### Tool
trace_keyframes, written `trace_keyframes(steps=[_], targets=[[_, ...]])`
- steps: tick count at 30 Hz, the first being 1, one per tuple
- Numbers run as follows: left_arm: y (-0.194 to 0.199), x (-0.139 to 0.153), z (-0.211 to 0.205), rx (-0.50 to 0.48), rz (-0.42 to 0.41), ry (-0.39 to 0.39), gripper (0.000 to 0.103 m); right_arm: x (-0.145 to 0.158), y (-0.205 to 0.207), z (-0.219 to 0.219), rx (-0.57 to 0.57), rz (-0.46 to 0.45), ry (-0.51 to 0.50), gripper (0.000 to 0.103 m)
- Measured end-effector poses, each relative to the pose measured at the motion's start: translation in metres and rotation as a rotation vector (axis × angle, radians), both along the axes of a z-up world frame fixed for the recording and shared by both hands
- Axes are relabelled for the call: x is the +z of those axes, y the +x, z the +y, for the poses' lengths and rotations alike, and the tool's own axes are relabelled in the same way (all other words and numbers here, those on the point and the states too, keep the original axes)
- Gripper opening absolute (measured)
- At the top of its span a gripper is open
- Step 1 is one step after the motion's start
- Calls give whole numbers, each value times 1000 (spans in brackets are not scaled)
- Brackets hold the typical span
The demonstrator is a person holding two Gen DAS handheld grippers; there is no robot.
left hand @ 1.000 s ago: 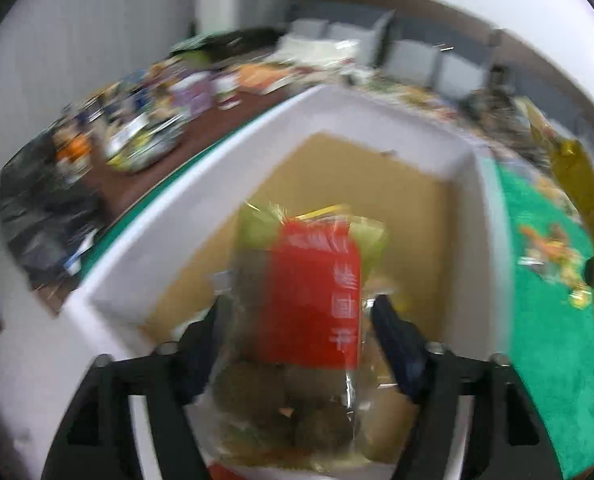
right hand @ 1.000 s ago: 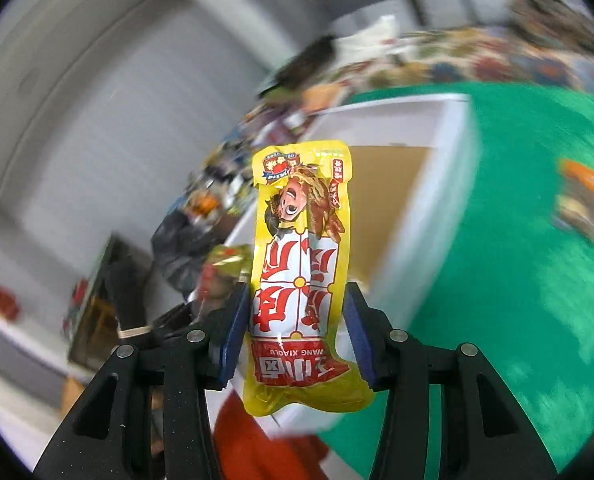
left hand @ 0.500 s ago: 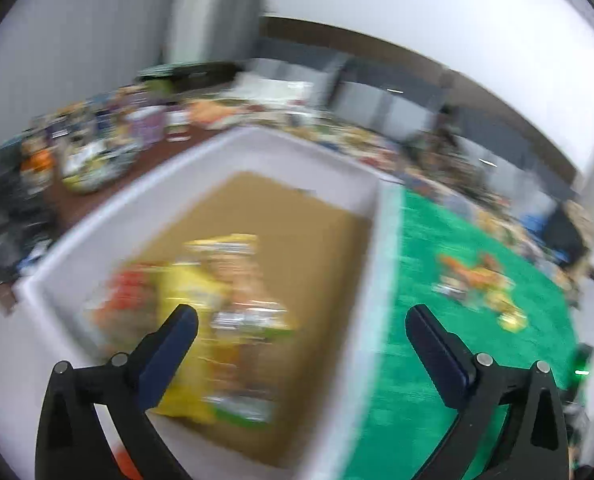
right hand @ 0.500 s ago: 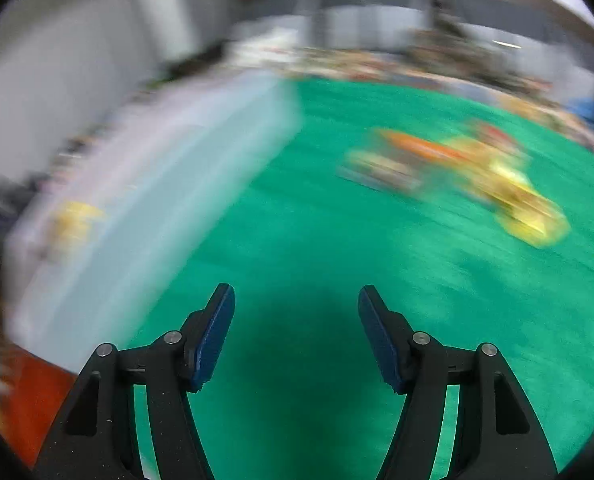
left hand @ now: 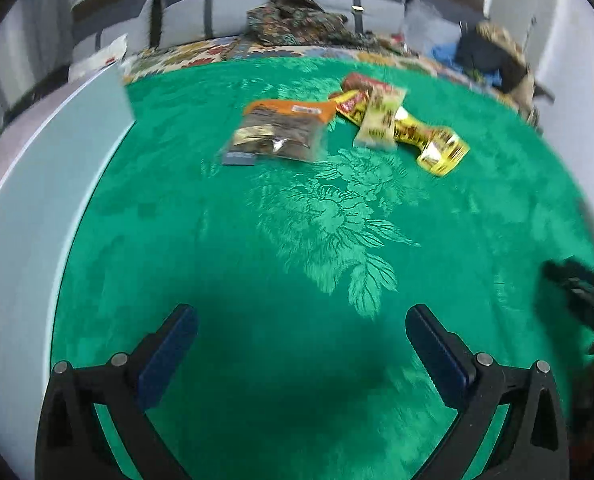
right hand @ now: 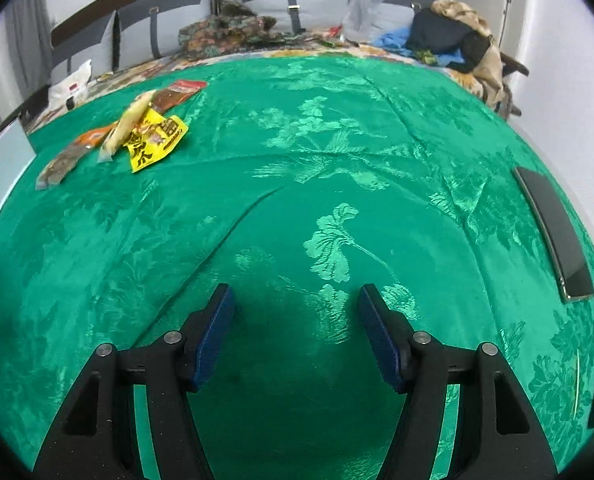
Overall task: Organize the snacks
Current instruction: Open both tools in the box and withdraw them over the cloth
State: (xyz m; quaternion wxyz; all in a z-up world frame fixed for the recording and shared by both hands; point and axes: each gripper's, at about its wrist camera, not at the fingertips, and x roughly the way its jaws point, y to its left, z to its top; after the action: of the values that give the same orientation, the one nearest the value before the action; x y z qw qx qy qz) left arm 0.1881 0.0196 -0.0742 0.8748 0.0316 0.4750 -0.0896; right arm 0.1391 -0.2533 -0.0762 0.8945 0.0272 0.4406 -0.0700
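Several snack packets lie in a loose pile on the green tablecloth (left hand: pixel 317 216). An orange-topped clear packet (left hand: pixel 279 130), a pale packet (left hand: pixel 379 120), a yellow packet (left hand: pixel 437 148) and a red packet (left hand: pixel 357 82) show in the left wrist view. The right wrist view has the same pile at far left, with the yellow packet (right hand: pixel 155 142) foremost. My left gripper (left hand: pixel 301 344) is open and empty above the cloth. My right gripper (right hand: pixel 295 328) is open and empty. The white box (left hand: pixel 25 208) stands along the left edge.
A dark flat device (right hand: pixel 553 232) lies near the cloth's right edge. Cushions, clothes and bags (right hand: pixel 449 36) are piled along the far side behind the table. A dark blurred shape (left hand: pixel 585 292) shows at the right edge of the left wrist view.
Both grippers let go of their snack packets over the white box, opened, and swung right, away from the box, to face the green cloth and the snack pile.
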Motion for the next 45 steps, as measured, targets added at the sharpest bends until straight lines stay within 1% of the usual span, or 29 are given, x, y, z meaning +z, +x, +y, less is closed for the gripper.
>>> trace_keyframes(steps=[3,5,6,9,12,45], targets=[[10,-12,-11,-11,-17,82,103,0,-2,0,-2,-2,-4,73],[12,-21,-12,-18,-7,103,103,-4,-1,7,-11,1,-5,77],[11,-22,-10,-14,-18,77,103,-4,0,7,-17,3,-6,79],[9,-30,1,25,-26,0,103,-6,1,6,-24,6,-7,81],[5,-32,-1,27,-49,6,103,-6,-1,6,-30,7,-9,82],[8,-30,-3,21,-45,-3,103,-7,-1,5,-33,8,-10,83]])
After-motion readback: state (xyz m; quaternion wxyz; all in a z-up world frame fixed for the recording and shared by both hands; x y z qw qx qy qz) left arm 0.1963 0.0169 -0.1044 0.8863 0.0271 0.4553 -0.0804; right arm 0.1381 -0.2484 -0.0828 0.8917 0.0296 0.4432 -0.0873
